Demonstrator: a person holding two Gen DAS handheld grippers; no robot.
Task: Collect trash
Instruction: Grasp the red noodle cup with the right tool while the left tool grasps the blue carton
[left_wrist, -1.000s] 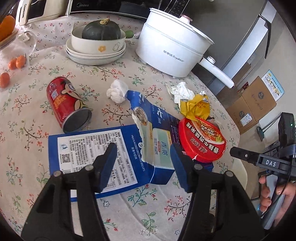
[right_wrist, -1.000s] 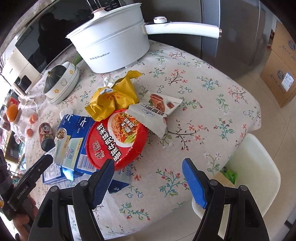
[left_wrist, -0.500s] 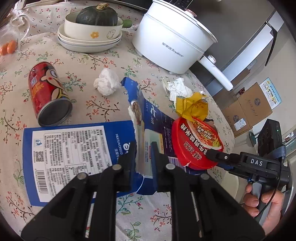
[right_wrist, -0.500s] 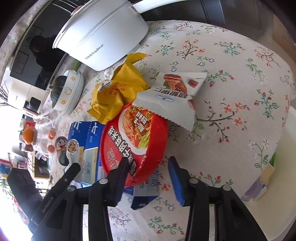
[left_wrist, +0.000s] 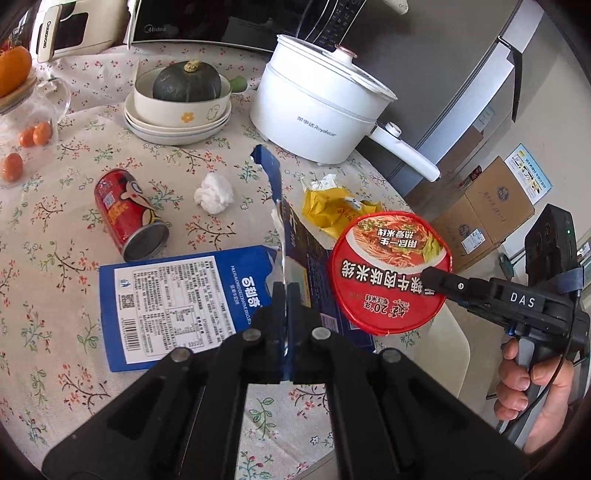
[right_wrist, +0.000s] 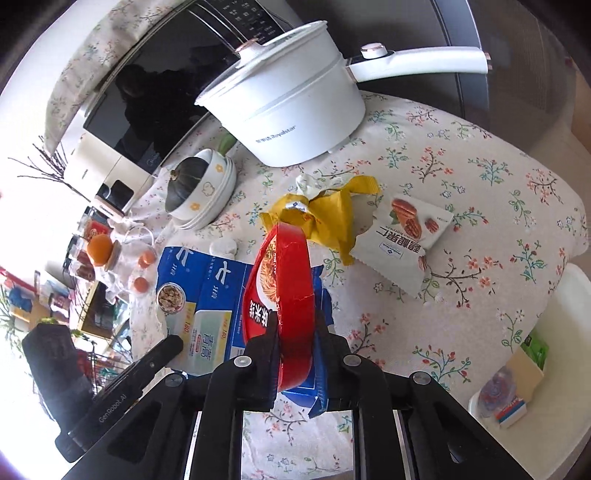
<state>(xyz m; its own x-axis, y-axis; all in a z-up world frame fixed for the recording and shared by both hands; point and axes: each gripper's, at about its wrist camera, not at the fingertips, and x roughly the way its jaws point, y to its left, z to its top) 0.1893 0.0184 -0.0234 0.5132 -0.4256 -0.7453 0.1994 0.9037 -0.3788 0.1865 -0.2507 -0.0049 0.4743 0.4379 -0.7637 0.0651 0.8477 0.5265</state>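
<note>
My left gripper (left_wrist: 286, 293) is shut on the upright torn flap of a flattened blue carton (left_wrist: 177, 302), whose large printed panel lies on the floral tablecloth. A red instant-noodle bowl (right_wrist: 280, 280) stands tilted on edge, and the jaws of my right gripper (right_wrist: 297, 328) are closing on its rim, pads pressing it. In the left wrist view that bowl (left_wrist: 389, 273) faces the camera beside the carton. Loose on the table are a red can (left_wrist: 129, 214) on its side, a white tissue wad (left_wrist: 214, 194), a yellow wrapper (right_wrist: 332, 210) and a white nut packet (right_wrist: 406, 229).
A white electric pot (left_wrist: 317, 107) with a long handle stands at the back. A bowl holding a dark green pumpkin (left_wrist: 181, 96) sits left of it. Small oranges (left_wrist: 33, 134) lie far left. Cardboard boxes (left_wrist: 484, 214) and a white chair (right_wrist: 565, 314) stand beyond the table edge.
Both grippers went from wide open to closed: the left on the carton's flap, the right on the bowl's rim. Both have risen, and the bowl now tilts up on edge.
</note>
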